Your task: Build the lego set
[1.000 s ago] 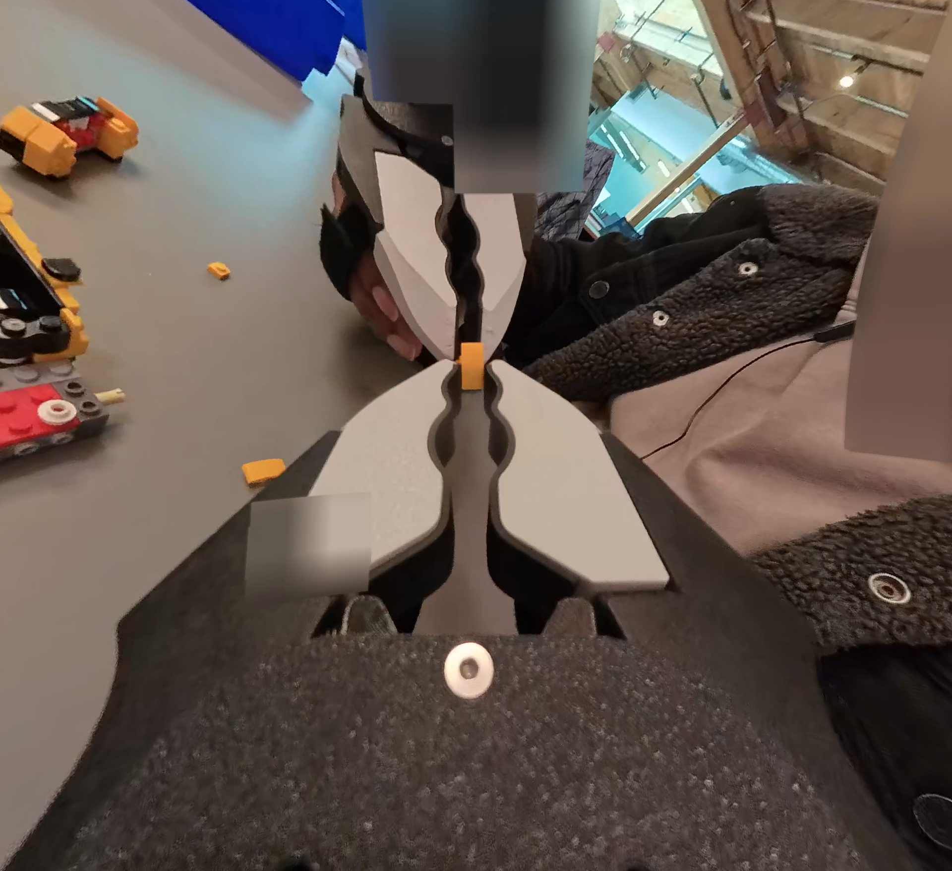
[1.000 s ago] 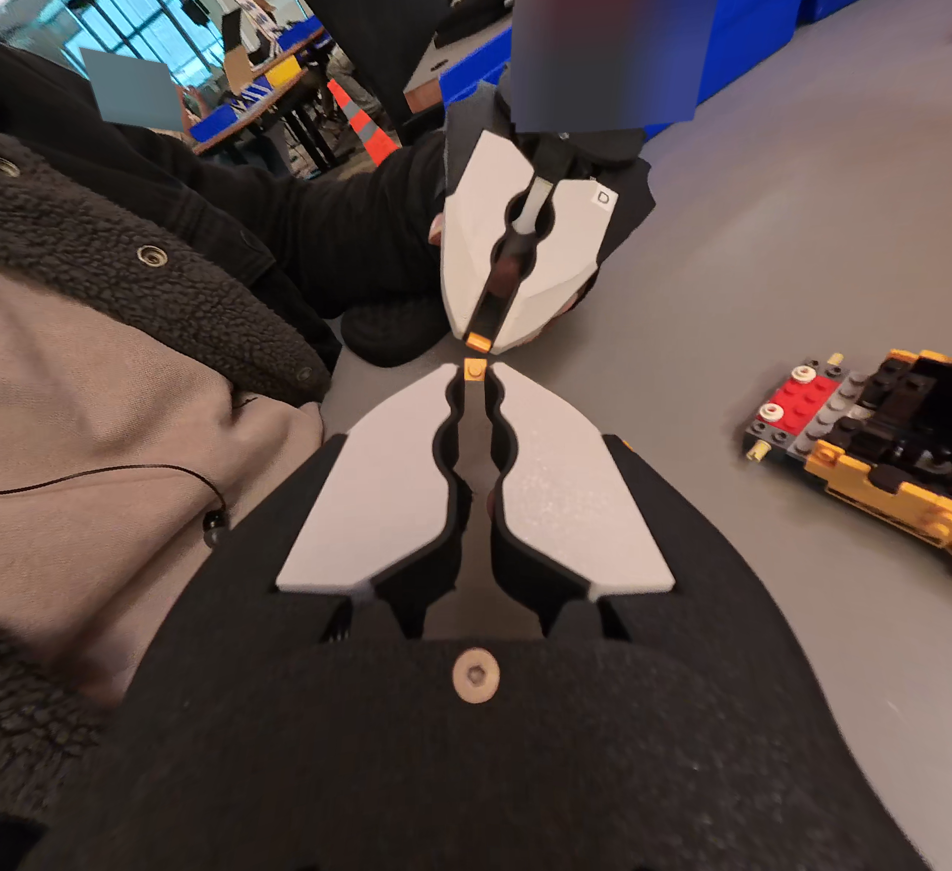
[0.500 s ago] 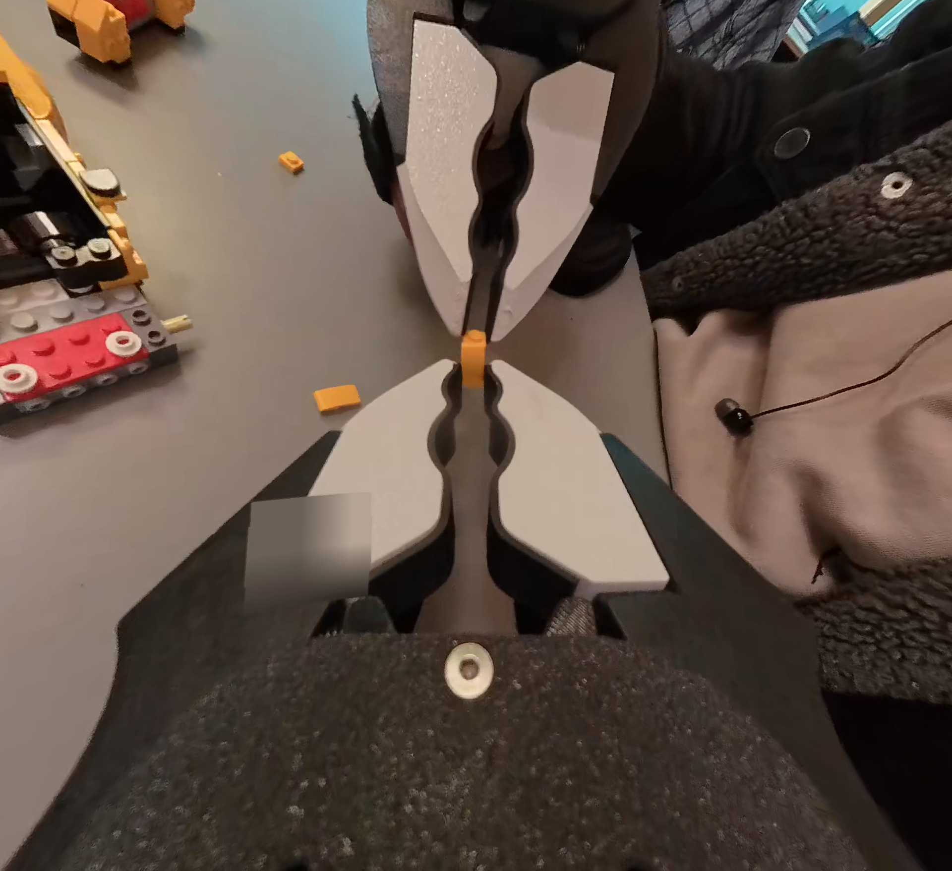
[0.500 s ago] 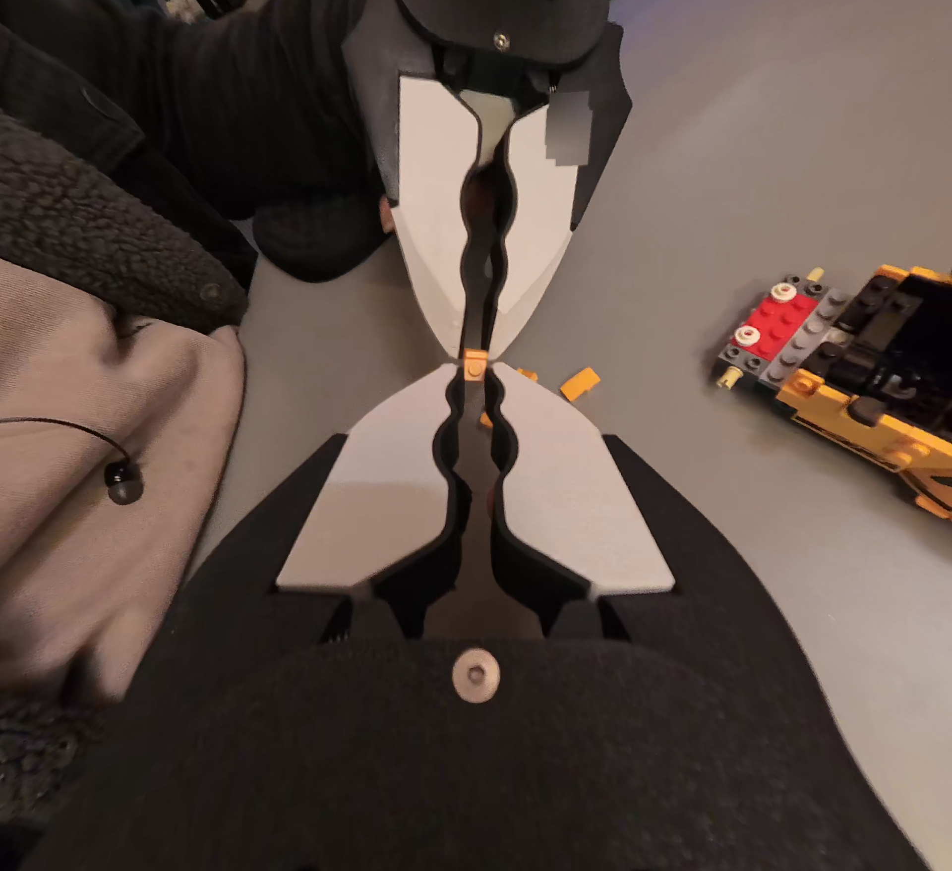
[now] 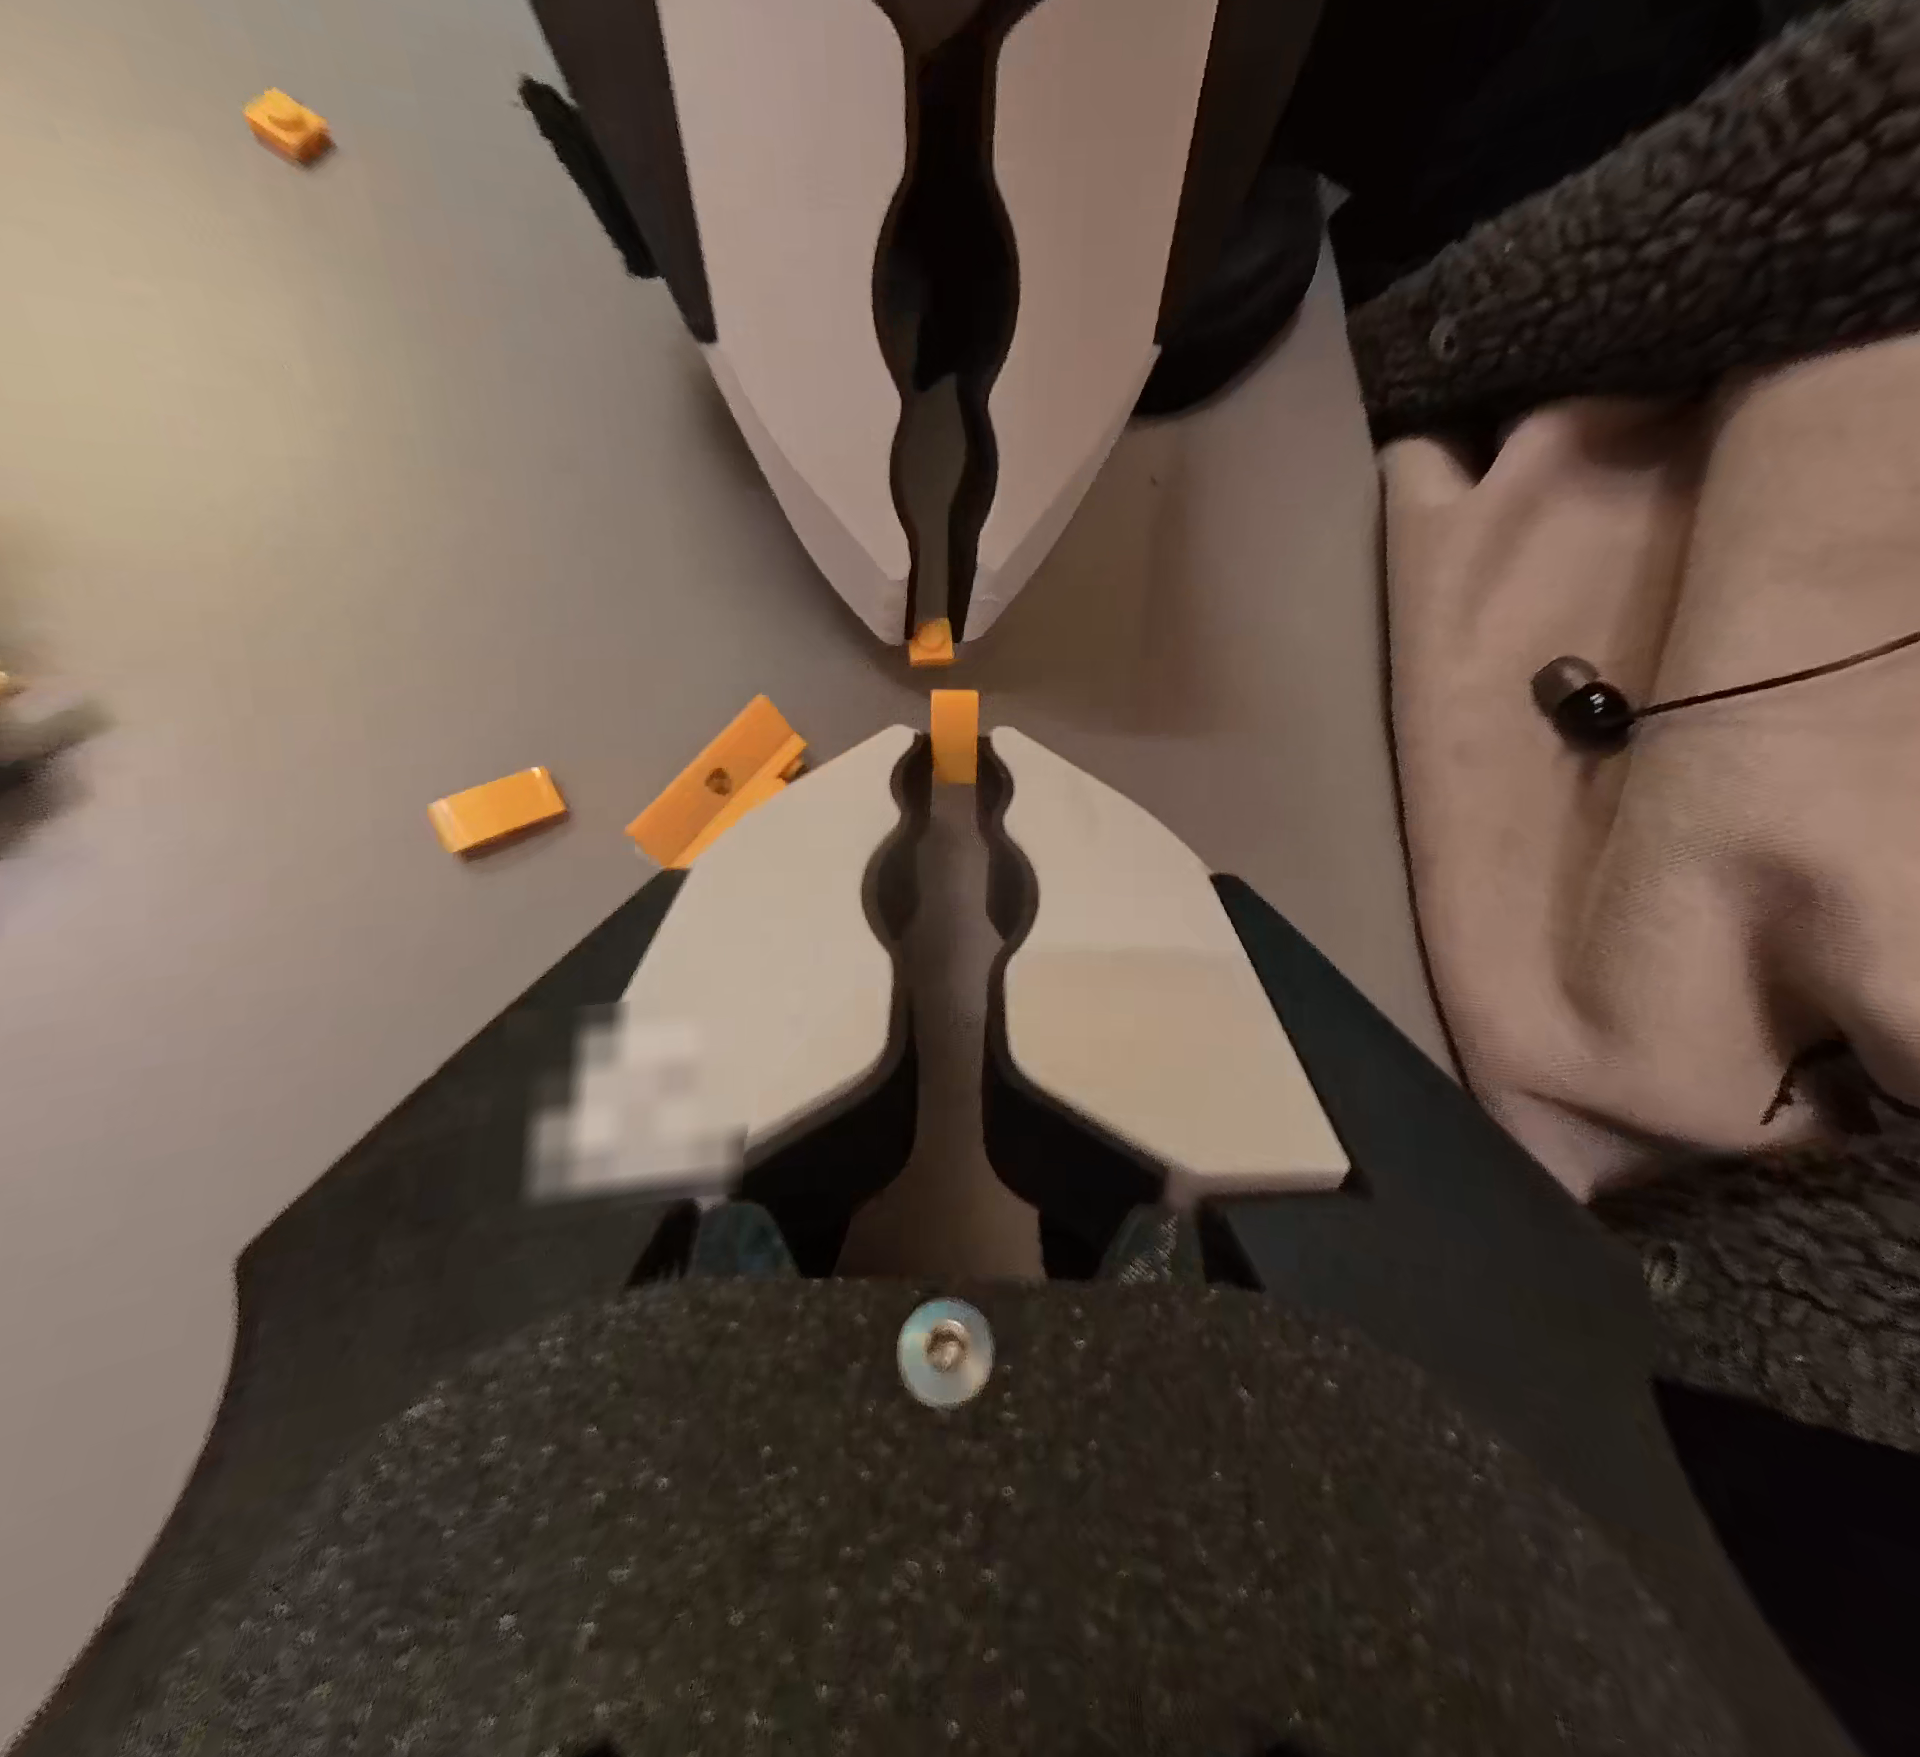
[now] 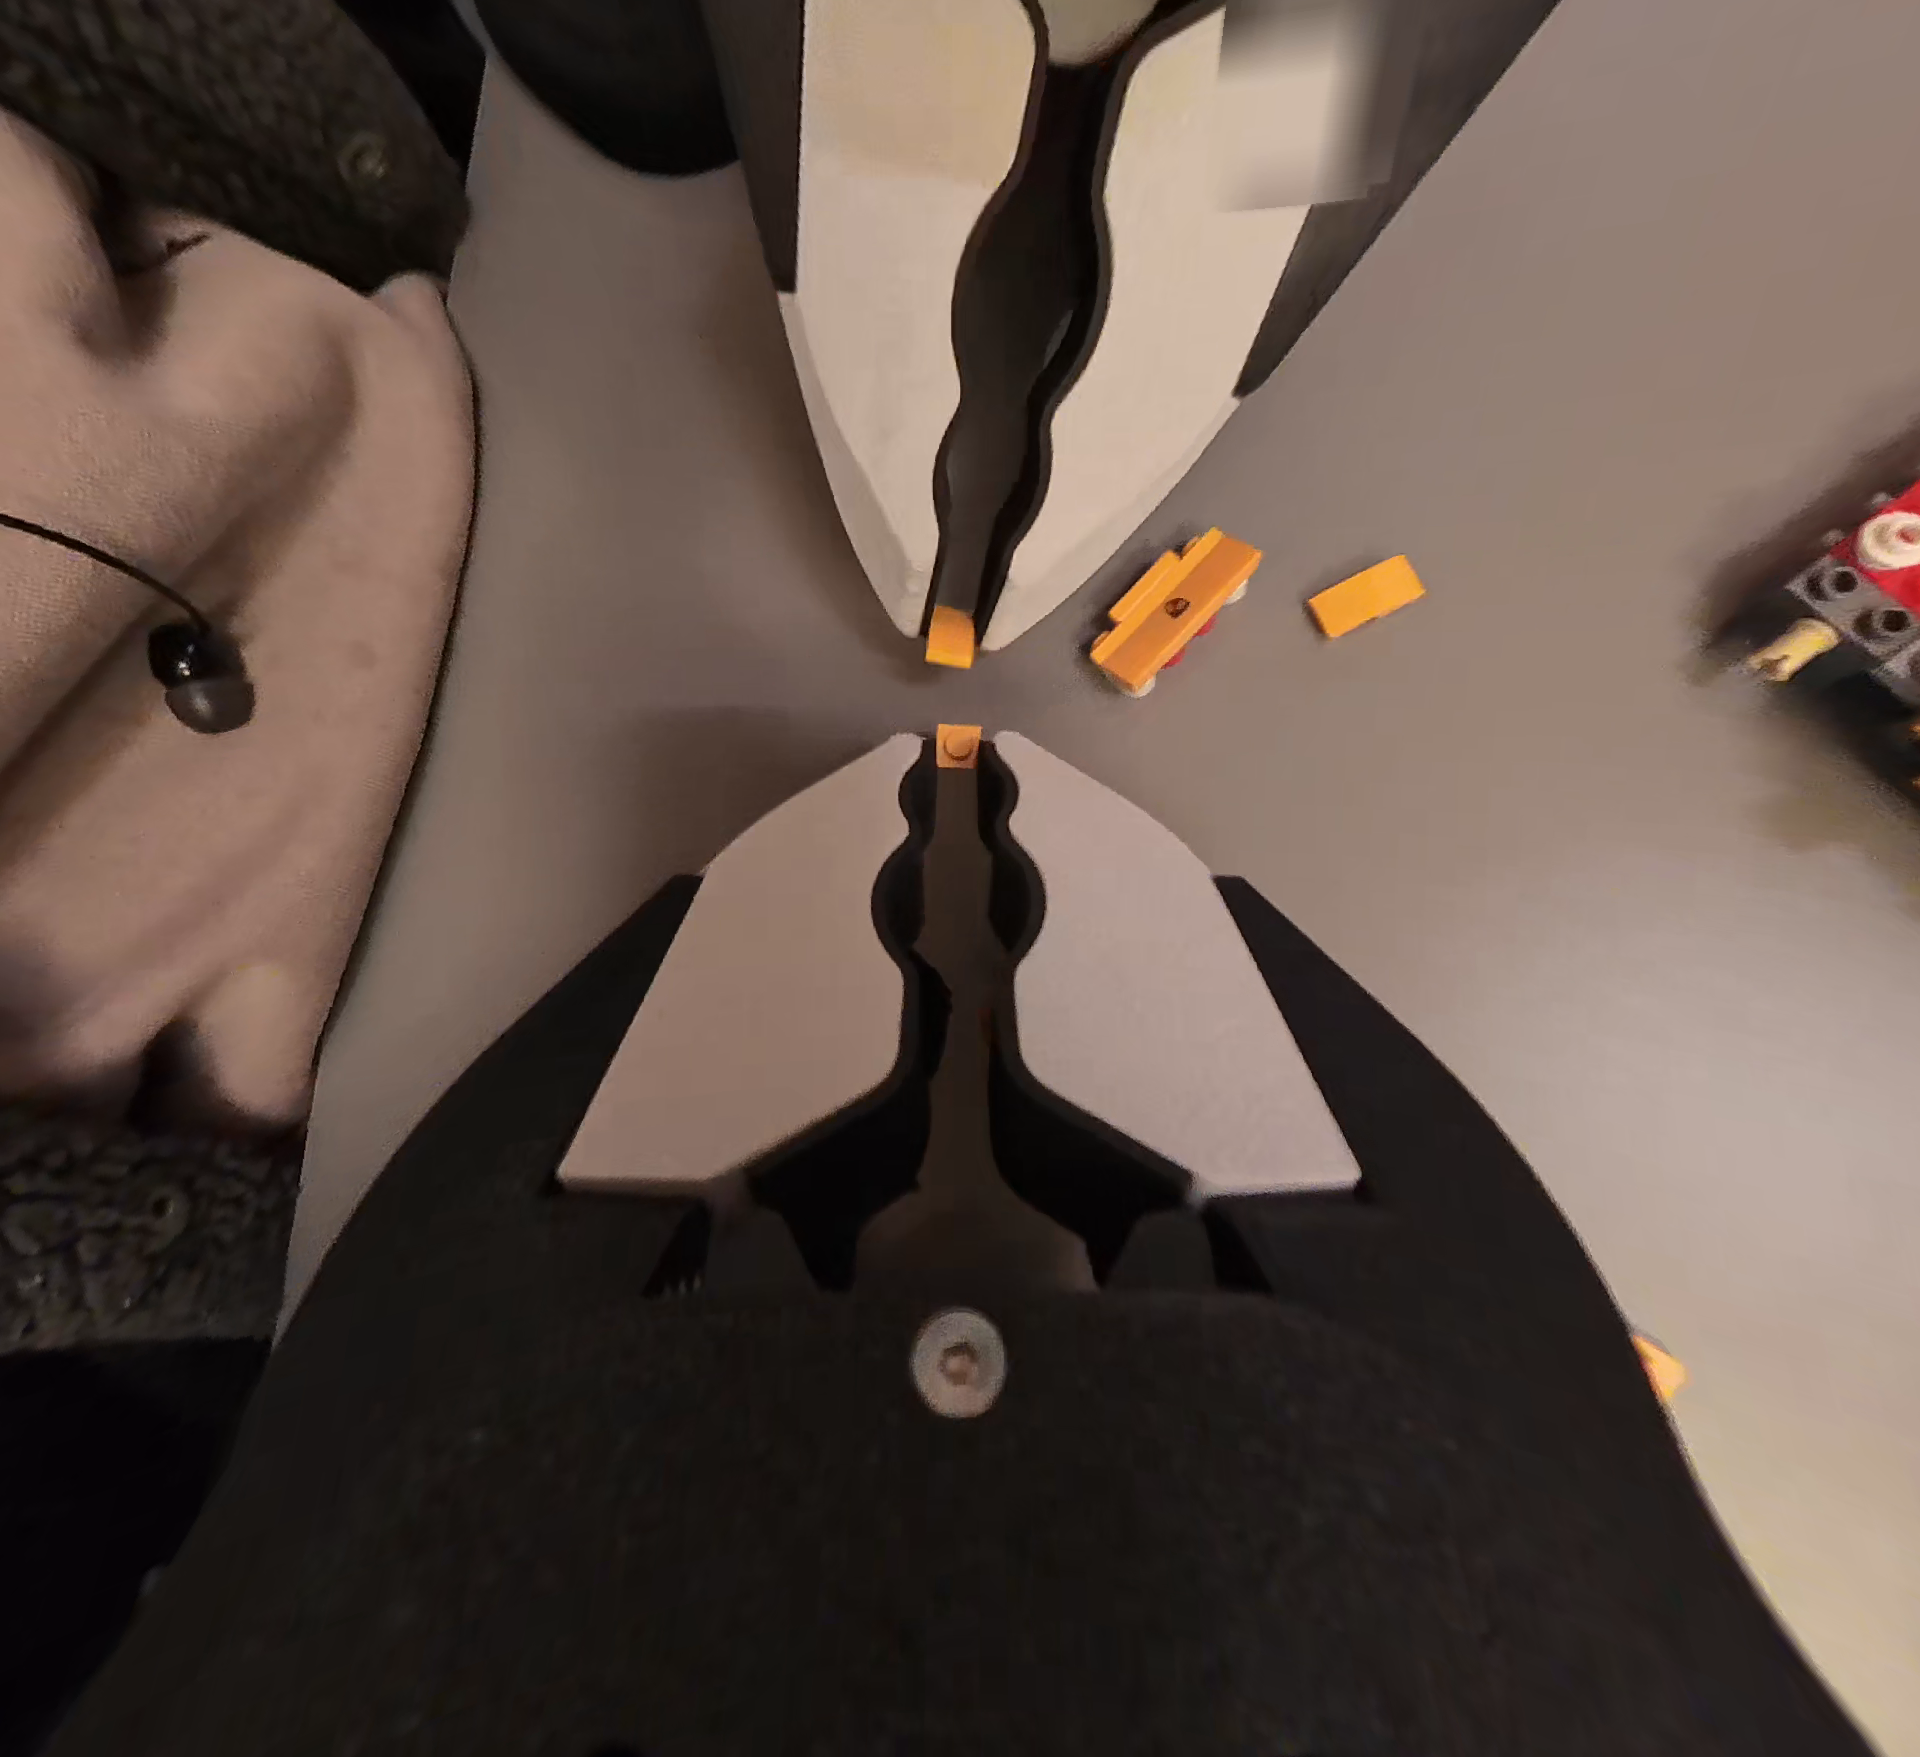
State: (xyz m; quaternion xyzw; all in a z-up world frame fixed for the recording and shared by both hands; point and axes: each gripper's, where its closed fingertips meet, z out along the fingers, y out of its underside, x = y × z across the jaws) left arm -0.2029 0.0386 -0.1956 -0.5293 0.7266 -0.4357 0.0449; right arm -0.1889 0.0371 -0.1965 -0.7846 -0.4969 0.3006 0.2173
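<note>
My left gripper (image 5: 953, 739) is shut on a small orange lego piece (image 5: 954, 737), held upright at its tips. My right gripper (image 6: 957, 747) is shut on a small orange studded plate (image 6: 957, 745). The two grippers face each other tip to tip above the grey table (image 5: 312, 481), with a small gap between the pieces. In the left wrist view the right gripper's plate (image 5: 931, 642) shows opposite. In the right wrist view the left gripper's piece (image 6: 950, 636) shows opposite.
On the table lie an orange flat assembly (image 5: 717, 780) with a hole, an orange tile (image 5: 497, 809) and a small orange plate (image 5: 288, 127). The partly built car (image 6: 1860, 606) sits at the right edge of the right wrist view. A person's jacket and an earbud (image 5: 1579, 718) lie close by. Left and right tips are no more than a few centimetres apart. Left tips and right tips are each some 7 cm from the orange tile (image 5: 497, 809). It turns up in the right wrist view (image 6: 1371, 585) as well.
Both grippers have tilted down toward the table and come closer. The two orange pieces, touching half a second ago, now have a small gap between them. The car has slid out toward the frame edges.
</note>
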